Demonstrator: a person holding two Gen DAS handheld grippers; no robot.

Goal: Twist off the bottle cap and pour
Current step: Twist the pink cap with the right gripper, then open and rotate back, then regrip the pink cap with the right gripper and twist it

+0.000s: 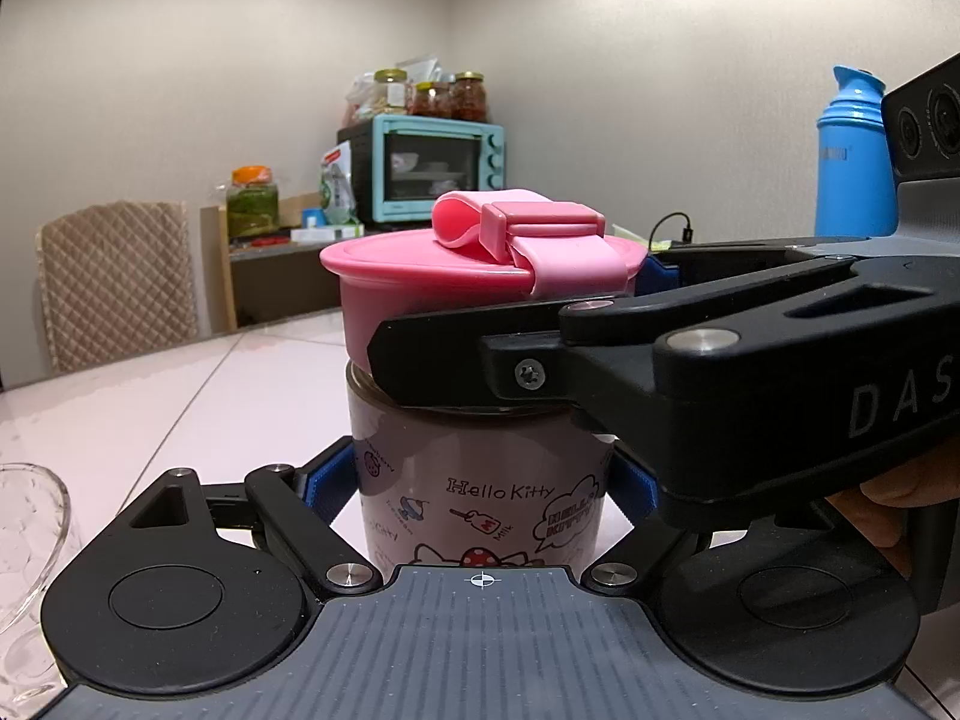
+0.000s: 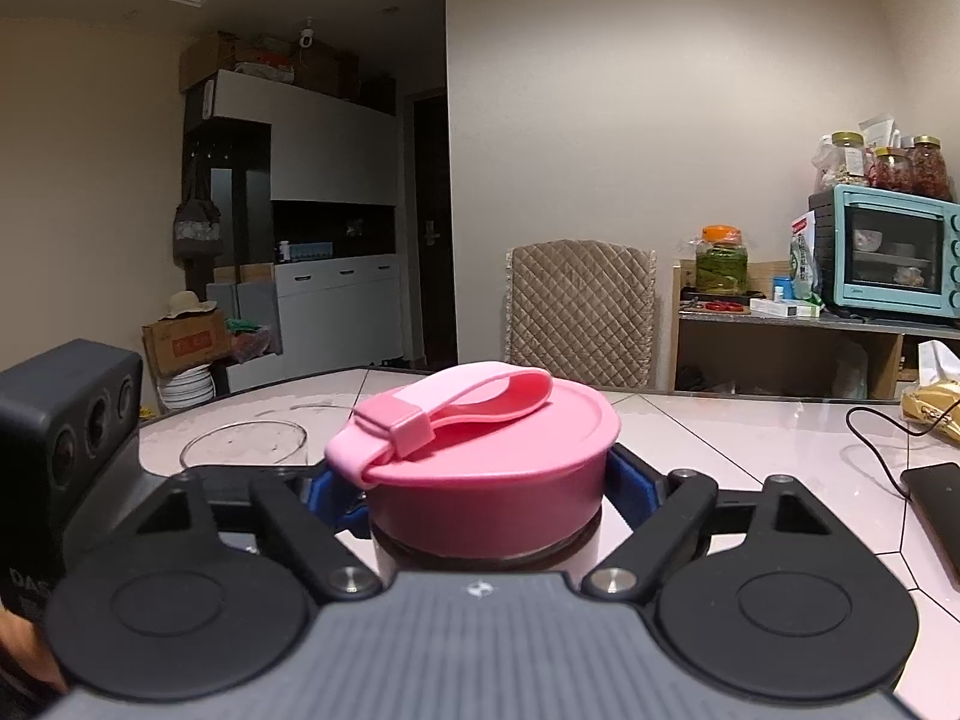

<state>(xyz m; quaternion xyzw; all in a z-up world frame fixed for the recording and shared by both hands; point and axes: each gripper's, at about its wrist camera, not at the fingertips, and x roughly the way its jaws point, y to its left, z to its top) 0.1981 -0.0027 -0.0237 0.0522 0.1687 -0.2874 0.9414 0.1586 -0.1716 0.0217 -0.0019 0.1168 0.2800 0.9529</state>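
A Hello Kitty bottle (image 1: pixel 480 480) stands upright on the white table (image 1: pixel 180 396), and my left gripper (image 1: pixel 480 483) is shut on its body with a blue pad on either side. Its pink cap (image 2: pixel 498 468), with a folded strap on top, sits on the bottle. My right gripper (image 2: pixel 477 483) reaches in from the right in the left wrist view, and its blue pads press both sides of the cap. A clear glass (image 2: pixel 243 444) stands on the table just left of the bottle in the right wrist view.
A blue thermos (image 1: pixel 852 150) stands at the right. A dark phone (image 2: pixel 936 510) with a black cable (image 2: pixel 882 456) lies on the table's right side. A quilted chair back (image 2: pixel 579 312) and a shelf with a teal oven (image 2: pixel 888 252) stand beyond the table.
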